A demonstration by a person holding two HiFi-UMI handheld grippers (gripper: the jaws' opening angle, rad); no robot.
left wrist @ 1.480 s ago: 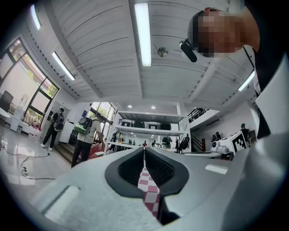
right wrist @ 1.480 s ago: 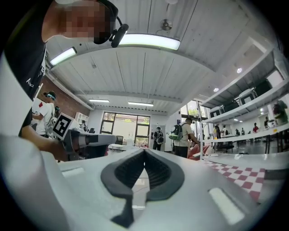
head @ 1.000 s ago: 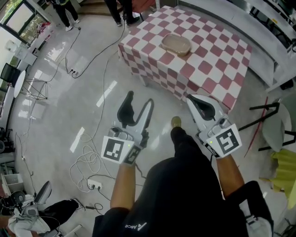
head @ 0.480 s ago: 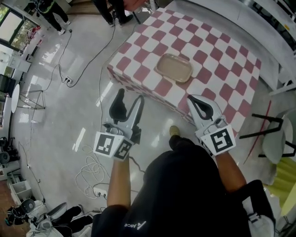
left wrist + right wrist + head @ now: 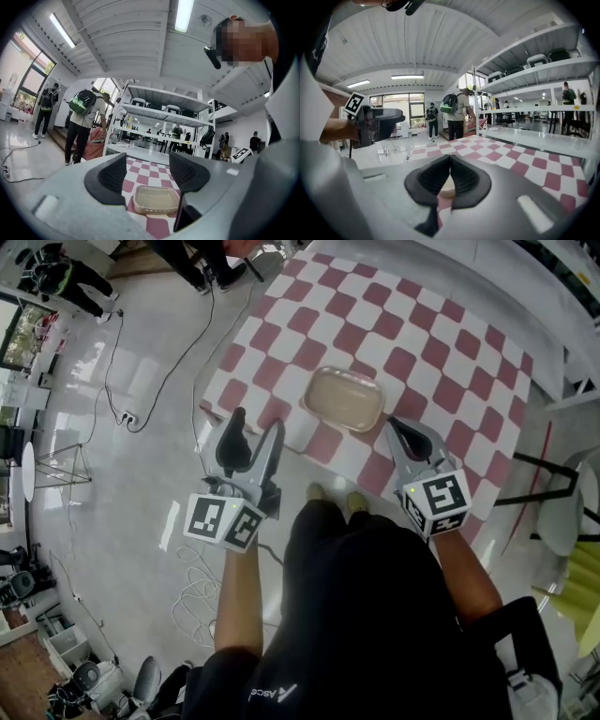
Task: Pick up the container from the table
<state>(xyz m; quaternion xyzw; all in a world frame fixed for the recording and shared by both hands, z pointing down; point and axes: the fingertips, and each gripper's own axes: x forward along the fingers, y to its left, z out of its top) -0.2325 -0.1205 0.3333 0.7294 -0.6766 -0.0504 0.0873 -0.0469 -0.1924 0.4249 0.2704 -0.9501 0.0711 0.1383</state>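
Looking down in head view: far L of the container (image 5: 344,398), white cables (image 5: 192,568) loop over the pale floor (image 5: 122,493), w/ a power strip (image 5: 125,418) further up and ppl (image 5: 70,273) standing at the top L corner.

Nearer the container, on its L and off the desk edge, the left gripper (image 5: 256,423) hangs over the floor, its marker cube (image 5: 223,521) facing up. Its fingers (image 5: 112,178) stand wide apart w/ nothing gripped. In left gripper view the container shows thru the gap, ahead of the tips, touching neither. Same view: a person (image 5: 79,136) w/ a green backpack (image 5: 84,101) stands L of the container, and a white shelf rack (image 5: 164,112) rises behind it.

The container is shallow, rounded-rect, beige and translucent. It sits flat on the red-and-white checked desk (image 5: 450,362), near the desk edge closest to the wearer. Contents can't be made out.

Just R of the container, the right gripper (image 5: 394,425) hovers at that same desk edge. Its tip looks just beside the container's R corner; touching or not, can't tell. Its fingers (image 5: 464,180) are pressed together, holding nothing. Right gripper view shows only a sliver of the container behind the closed tips.

Well R of the container, off the desk, a white seat (image 5: 562,507) stands on black legs.
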